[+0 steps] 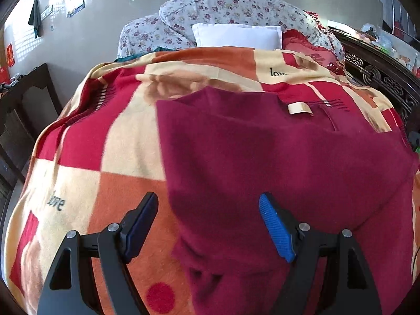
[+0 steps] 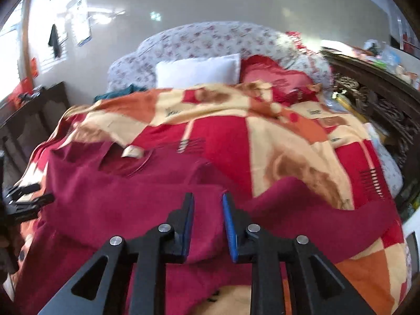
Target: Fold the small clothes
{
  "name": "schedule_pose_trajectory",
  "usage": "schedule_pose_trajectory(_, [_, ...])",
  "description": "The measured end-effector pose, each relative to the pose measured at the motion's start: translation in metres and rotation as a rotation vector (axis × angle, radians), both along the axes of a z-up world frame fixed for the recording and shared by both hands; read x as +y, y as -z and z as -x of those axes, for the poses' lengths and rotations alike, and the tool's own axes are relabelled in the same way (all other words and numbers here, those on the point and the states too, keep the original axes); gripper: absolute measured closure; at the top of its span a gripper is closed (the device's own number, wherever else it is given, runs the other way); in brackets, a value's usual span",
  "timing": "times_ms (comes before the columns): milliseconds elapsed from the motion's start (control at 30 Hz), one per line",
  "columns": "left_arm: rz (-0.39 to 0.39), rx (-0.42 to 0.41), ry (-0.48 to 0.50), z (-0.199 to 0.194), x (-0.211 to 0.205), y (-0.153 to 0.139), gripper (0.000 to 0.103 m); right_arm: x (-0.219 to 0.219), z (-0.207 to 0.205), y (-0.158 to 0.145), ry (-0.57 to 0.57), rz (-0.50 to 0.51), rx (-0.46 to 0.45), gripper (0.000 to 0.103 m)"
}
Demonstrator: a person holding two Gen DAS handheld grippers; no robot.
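Observation:
A maroon knit garment [image 1: 262, 157] lies spread on the checked blanket [image 1: 105, 144], its cream neck label [image 1: 299, 109] at the far side. My left gripper [image 1: 208, 199] hovers open and wide over the garment's near left edge, with one finger above the blanket, the other above the cloth, and nothing between the pads. In the right wrist view the garment [image 2: 118, 197] is rumpled, one sleeve running off to the right. My right gripper [image 2: 208, 199] stands low over its middle with a narrow gap between the pads, which do not press on the cloth.
A white pillow [image 1: 236, 35] and flowered bedding [image 1: 223, 8] lie at the head of the bed. Dark carved wooden furniture [image 1: 380, 78] runs along the right side. A dark wooden piece [image 1: 26, 110] stands at the left. The blanket [image 2: 288, 144] is bare to the right of the garment.

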State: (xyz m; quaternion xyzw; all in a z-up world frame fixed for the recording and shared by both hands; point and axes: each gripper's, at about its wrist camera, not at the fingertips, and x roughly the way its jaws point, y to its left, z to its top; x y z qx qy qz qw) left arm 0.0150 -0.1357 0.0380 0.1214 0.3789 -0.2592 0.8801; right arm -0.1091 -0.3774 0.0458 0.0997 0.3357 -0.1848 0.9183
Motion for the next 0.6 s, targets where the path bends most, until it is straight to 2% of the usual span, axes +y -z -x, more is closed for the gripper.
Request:
schedule_pose_trajectory(67, [-0.016, 0.012, -0.002, 0.001, -0.009, 0.009, 0.023, -0.003, -0.01, 0.021, 0.023, -0.011, 0.05, 0.079])
schedule_pose_trajectory(133, [-0.053, -0.011, -0.012, 0.004, -0.017, 0.016, 0.023, -0.008, -0.012, 0.03, 0.047, -0.021, 0.036, 0.079])
schedule_pose_trajectory(300, [-0.07, -0.039, -0.027, 0.014, -0.021, 0.008, 0.023, 0.0, -0.001, 0.015, 0.024, -0.049, 0.03, 0.079])
schedule_pose_trajectory(433, [-0.037, -0.051, -0.023, 0.027, -0.023, -0.006, 0.022, 0.015, 0.014, 0.003, -0.009, -0.06, -0.003, 0.063])
schedule_pose_trajectory(600, [-0.017, -0.052, -0.004, 0.044, -0.032, -0.011, 0.02, 0.027, 0.016, 0.01, -0.034, -0.069, 0.009, 0.061])
